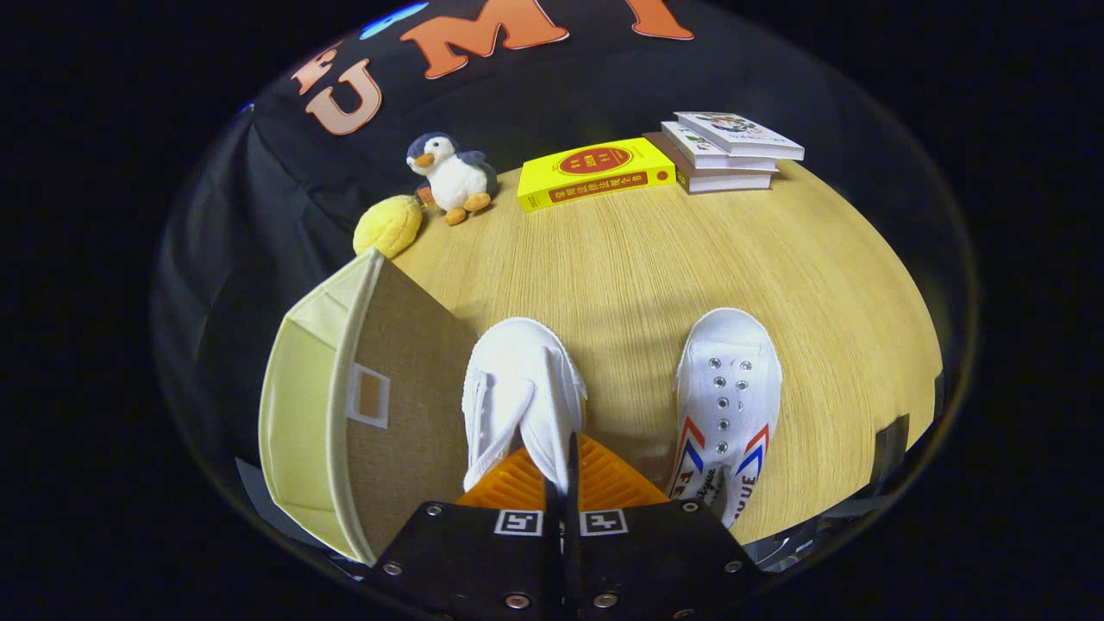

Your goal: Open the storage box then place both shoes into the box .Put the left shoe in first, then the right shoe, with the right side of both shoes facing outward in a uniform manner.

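Between the box (388, 405) and right shoe (729, 401), tongs (562, 479) pinch the left shoe (522, 388).

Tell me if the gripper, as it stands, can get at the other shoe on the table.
Probably not yet: the gripper is shut on the held shoe, so its fingers are taken. The second shoe lies beside them on the table, with nothing blocking it.

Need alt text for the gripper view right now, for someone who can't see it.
The gripper is shut on a white shoe, beside the open storage box. The second shoe lies on the wooden table.
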`<state>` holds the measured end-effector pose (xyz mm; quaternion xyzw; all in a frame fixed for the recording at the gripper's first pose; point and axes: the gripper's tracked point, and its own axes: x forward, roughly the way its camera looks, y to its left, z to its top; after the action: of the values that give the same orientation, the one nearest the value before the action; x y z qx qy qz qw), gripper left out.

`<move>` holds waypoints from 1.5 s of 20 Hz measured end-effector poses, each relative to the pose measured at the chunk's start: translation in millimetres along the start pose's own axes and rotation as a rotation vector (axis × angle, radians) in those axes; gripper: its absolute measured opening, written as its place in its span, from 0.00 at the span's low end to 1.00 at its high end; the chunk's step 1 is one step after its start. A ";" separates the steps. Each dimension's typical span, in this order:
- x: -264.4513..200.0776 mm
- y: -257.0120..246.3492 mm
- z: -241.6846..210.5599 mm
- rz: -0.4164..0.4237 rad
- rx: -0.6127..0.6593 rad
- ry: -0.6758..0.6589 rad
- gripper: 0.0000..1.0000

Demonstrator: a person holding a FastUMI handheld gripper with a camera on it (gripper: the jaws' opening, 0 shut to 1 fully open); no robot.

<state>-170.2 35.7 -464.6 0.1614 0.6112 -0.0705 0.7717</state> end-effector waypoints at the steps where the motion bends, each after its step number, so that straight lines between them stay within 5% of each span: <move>1: -8.8 2.9 10.6 0.002 0.000 -0.019 0.01; 13: -83.2 99.0 74.0 0.138 -0.058 -0.114 0.02; 22: -50.9 183.0 39.4 0.201 -0.136 0.003 0.02; 30: -2.7 203.5 2.2 0.112 -0.136 0.128 0.03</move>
<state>-106.6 225.6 -428.5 0.1469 0.6525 0.0249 0.7430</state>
